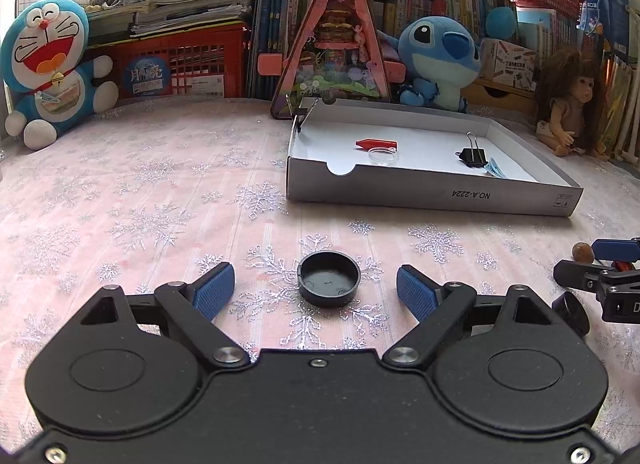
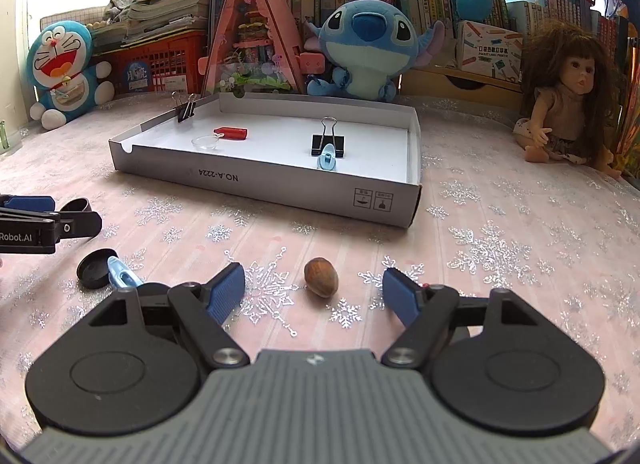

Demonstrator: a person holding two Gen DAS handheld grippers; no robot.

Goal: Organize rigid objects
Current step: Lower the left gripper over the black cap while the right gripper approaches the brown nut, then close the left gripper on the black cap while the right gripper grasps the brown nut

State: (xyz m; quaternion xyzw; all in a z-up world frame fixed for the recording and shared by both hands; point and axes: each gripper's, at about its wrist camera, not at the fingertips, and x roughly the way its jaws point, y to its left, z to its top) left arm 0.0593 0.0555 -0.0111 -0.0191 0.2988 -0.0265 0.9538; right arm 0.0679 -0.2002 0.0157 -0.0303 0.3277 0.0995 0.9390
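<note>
The left gripper [image 1: 316, 290] tilts down toward the cloth-covered table [image 1: 160, 200], its blue pads spread wide on either side of a black cap [image 1: 329, 278] without touching it. The cap is round and shallow, lying hollow side up on the cloth. The right gripper [image 2: 314, 290] has the same downward tilt and is equally wide apart, holding nothing; a brown nut [image 2: 321, 276] lies between its pads, long axis slanting toward the table's far left. Beyond, nearer the table's far edge, a shallow grey box [image 2: 280, 184] holds a red piece [image 2: 231, 132], a clear disc [image 2: 205, 143], black binder clips [image 2: 328, 144] and a light-blue clip [image 2: 327, 159].
</note>
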